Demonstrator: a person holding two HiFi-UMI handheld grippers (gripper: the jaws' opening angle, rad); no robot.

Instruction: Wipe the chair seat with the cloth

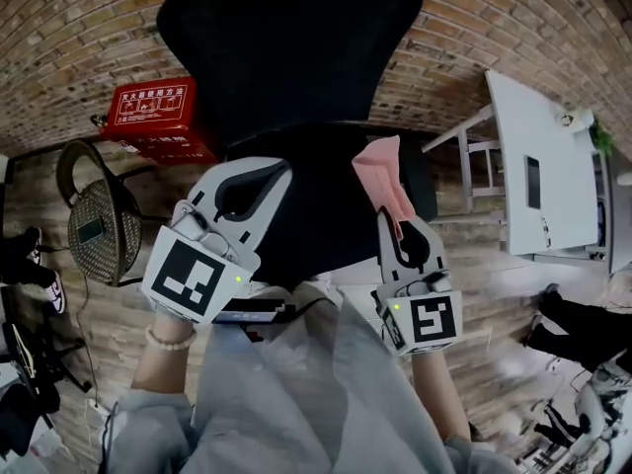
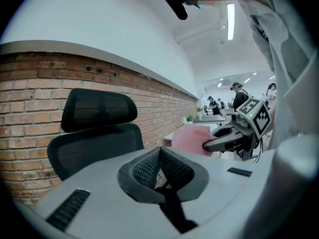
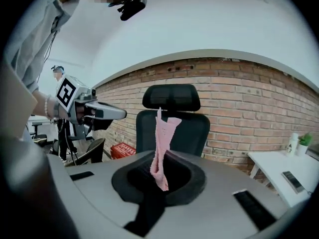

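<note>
The right gripper pinches the lower end of the pink cloth in its fingers. The cloth stands lengthwise out of them as a narrow folded strip, its free end pointing on toward the chair back (in the right gripper view it rises nearly upright). To its left, the left gripper has its fingers pressed together on nothing. Both are over the black chair seat, with the brick wall beyond

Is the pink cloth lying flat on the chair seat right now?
No, the pink cloth sticks up from the shut jaws of the right gripper, in the air in front of the chair.
</note>
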